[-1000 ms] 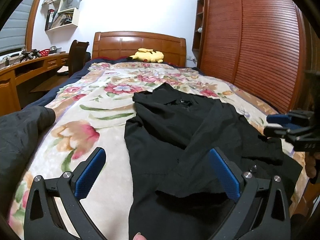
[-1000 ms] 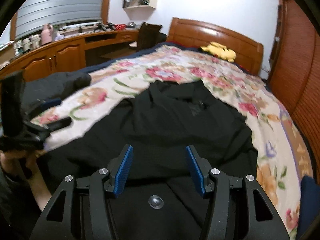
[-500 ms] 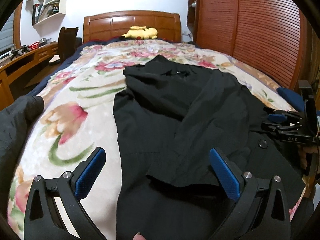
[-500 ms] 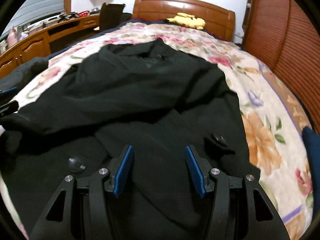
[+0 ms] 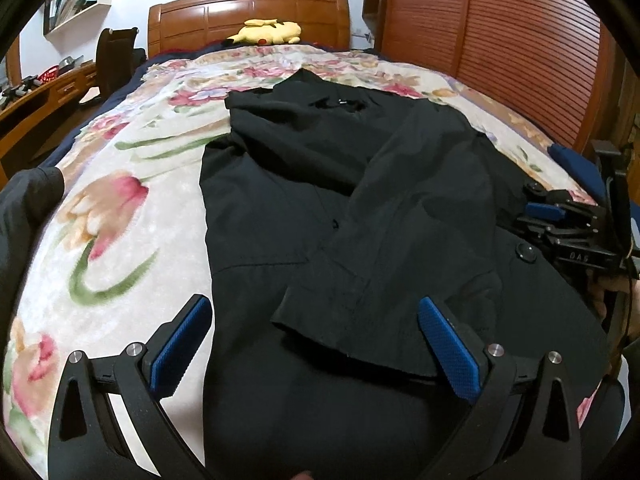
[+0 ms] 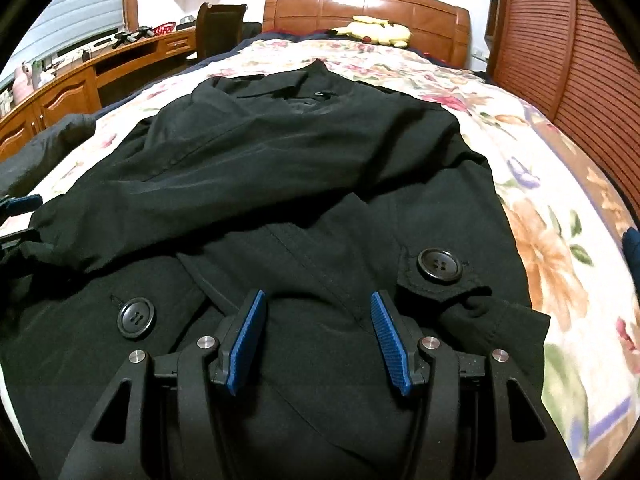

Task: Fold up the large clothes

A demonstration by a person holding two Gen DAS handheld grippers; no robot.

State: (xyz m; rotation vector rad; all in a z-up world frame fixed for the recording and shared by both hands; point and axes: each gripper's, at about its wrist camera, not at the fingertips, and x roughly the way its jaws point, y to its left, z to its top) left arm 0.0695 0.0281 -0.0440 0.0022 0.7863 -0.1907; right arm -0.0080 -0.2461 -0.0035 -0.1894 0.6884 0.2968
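Observation:
A large black coat (image 5: 360, 208) lies lengthwise on the bed, collar toward the headboard, one sleeve folded across its front. It fills the right wrist view (image 6: 304, 168), where two big black buttons (image 6: 439, 265) show. My left gripper (image 5: 316, 344) is open and empty, low over the coat's near left part, straddling the folded sleeve's cuff. My right gripper (image 6: 318, 340) is open and empty, just above the coat's lower front between the buttons. It also shows at the right edge of the left wrist view (image 5: 560, 224).
The bed has a floral blanket (image 5: 120, 184) and a wooden headboard (image 5: 248, 16) with a yellow plush toy (image 5: 268, 32). A dark garment (image 5: 24, 216) lies at the bed's left edge. A wooden desk (image 6: 80, 80) and chair stand left; a slatted wardrobe (image 5: 500, 40) stands right.
Both grippers have come down and forward over the coat, which now looms larger in both views. Both stay open and empty. The coat has not moved.

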